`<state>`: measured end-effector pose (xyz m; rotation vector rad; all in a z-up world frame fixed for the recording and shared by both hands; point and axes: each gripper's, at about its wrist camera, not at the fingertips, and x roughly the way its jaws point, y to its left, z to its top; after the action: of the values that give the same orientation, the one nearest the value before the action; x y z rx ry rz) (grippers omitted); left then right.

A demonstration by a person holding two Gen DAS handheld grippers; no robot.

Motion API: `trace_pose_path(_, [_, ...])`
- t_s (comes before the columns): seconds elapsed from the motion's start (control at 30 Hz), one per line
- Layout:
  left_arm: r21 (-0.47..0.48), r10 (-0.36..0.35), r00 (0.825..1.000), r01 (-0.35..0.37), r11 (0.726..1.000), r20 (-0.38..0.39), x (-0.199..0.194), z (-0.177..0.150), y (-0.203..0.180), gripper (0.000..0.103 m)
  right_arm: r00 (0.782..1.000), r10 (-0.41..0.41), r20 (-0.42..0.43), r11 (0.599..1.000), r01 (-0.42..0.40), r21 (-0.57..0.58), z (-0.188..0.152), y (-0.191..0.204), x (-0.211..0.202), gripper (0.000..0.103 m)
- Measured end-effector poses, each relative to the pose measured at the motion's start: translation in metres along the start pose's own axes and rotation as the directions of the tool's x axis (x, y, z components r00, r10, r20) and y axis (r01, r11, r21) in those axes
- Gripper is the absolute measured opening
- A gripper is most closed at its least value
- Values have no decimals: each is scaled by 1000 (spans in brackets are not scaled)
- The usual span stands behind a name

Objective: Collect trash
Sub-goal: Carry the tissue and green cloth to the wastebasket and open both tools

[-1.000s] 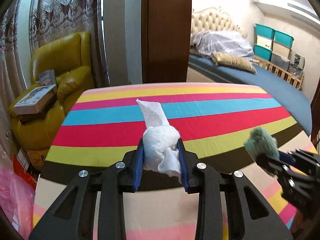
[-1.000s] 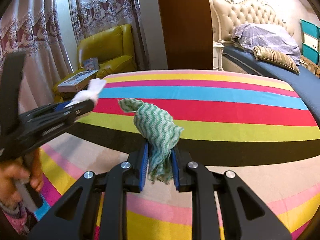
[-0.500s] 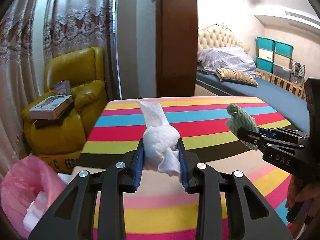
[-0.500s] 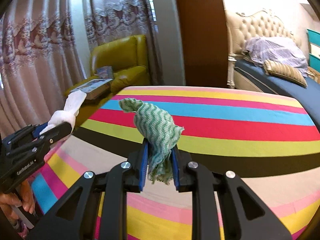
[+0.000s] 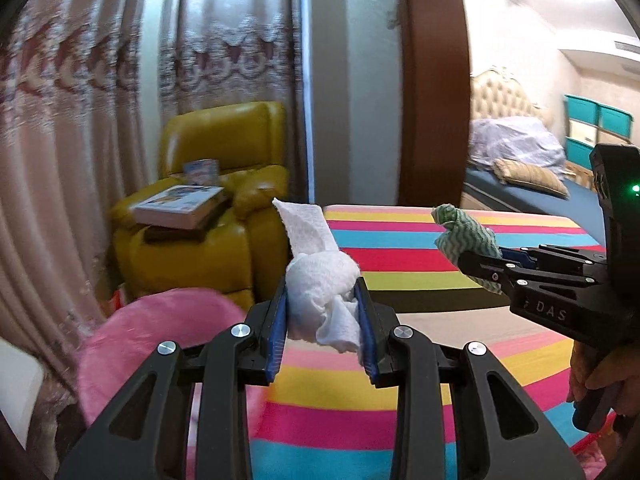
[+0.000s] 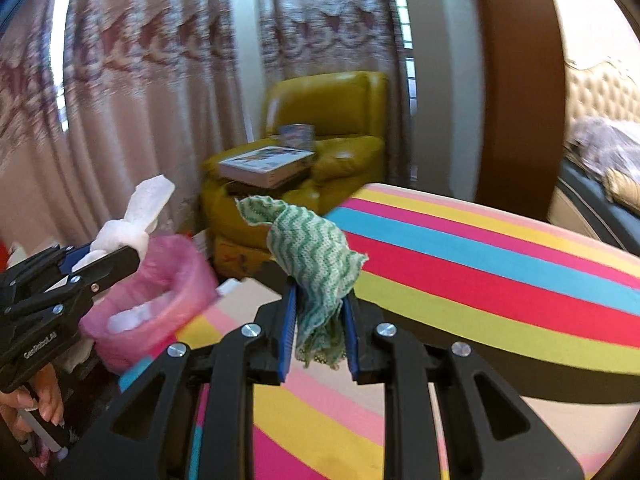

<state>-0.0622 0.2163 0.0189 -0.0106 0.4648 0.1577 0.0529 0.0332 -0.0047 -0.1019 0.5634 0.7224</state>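
While your left hand-held gripper (image 5: 323,322) clamps the white tissue (image 5: 320,280), your right hand-held gripper (image 6: 320,324) clamps the green cloth (image 6: 316,256) near the pink bin (image 6: 160,292).

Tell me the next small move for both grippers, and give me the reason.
Probably carry both a little further toward the pink bag and stop above its open mouth. The left gripper is clamped on the white tissue wad, the right gripper on the green cloth, and neither is over the opening yet.

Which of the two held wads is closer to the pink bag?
The white paper wad in the left gripper, right beside the pink bag; the green one is farther.
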Motion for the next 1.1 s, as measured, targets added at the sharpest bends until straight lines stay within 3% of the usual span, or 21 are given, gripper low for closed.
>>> trace_pose_path(0.4, [-107, 157, 985, -164, 981, -71, -17, -34, 110, 30, 986, 157, -63, 974, -165, -158, 17, 116, 55, 22])
trace_pose_path(0.57, [-162, 165, 982, -179, 971, -95, -15, -43, 145, 30, 979, 178, -95, 962, -194, -190, 20, 143, 77, 22])
trace_pose_path(0.93, [-220, 167, 978, -191, 957, -126, -3, -55, 171, 31, 965, 219, -146, 939, -249, -238, 21, 176, 116, 28])
trace_pose_path(0.97, [-222, 167, 977, -193, 956, -132, -1, -56, 173, 31, 957, 234, -172, 931, -271, -244, 20, 179, 122, 37])
trace_pose_path(1.0, [-222, 169, 975, -199, 955, -145, 2, -57, 174, 31, 953, 239, -188, 927, -282, -248, 19, 180, 126, 58])
trace_pose_path(1.03, [-220, 175, 971, -208, 953, -161, 6, -58, 175, 31, 950, 241, -200, 923, -288, -257, 16, 183, 130, 69])
trace_pose_path(1.07, [-219, 186, 966, -224, 950, -181, 10, -60, 176, 31, 950, 240, -197, 919, -288, -268, 15, 183, 131, 75])
trace_pose_path(1.1, [-223, 195, 962, -236, 946, -194, 12, -62, 177, 31, 951, 240, -194, 917, -287, -276, 14, 184, 131, 75])
